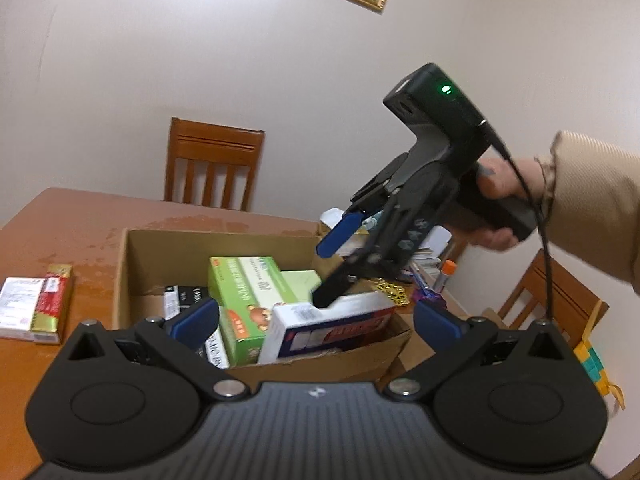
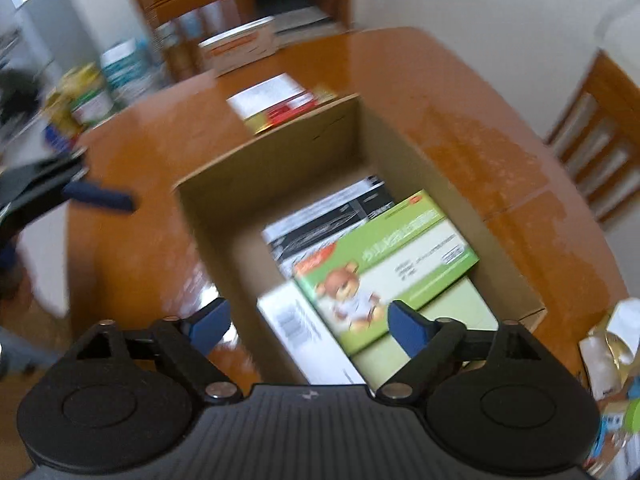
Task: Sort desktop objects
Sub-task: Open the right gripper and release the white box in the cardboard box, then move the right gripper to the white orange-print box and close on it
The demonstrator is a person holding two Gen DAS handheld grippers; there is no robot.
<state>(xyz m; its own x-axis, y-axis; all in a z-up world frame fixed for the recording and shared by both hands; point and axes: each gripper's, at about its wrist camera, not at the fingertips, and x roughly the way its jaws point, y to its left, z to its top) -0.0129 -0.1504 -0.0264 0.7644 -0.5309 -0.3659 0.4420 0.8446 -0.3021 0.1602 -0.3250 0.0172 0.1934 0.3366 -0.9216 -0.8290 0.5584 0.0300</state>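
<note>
In the middle of the left wrist view an open cardboard box point(image 1: 256, 248) sits on a brown wooden table point(image 1: 80, 216), and the task's sorted things lie packed inside it: a green carton with a bear picture point(image 1: 248, 296), a white and blue carton point(image 1: 332, 328) leaning against the box's near right wall, and black-and-white printed packs point(image 1: 188, 300) toward the left. Above the box's right half the right gripper point(image 1: 324, 276) points steeply down, held by a hand point(image 1: 500, 200) in a tan sleeve point(image 1: 592, 208); its jaws are spread apart with nothing between them, one tip just over the white and blue carton, though whether it touches cannot be told. At the bottom of the same view the left gripper point(image 1: 316, 322) hovers at the near edge of the box, its blue pads point(image 1: 196, 320) wide apart and empty. At the left of the frame a red and gold carton point(image 1: 50, 304) and a white pack point(image 1: 18, 308) lie side by side on the table, outside the box. A wooden chair point(image 1: 214, 164) stands behind the table, a second chair at the right. The right wrist view is blurred; it looks down into the box, with the green carton below its released jaws and more packs on the table beyond the box's far wall.
</note>
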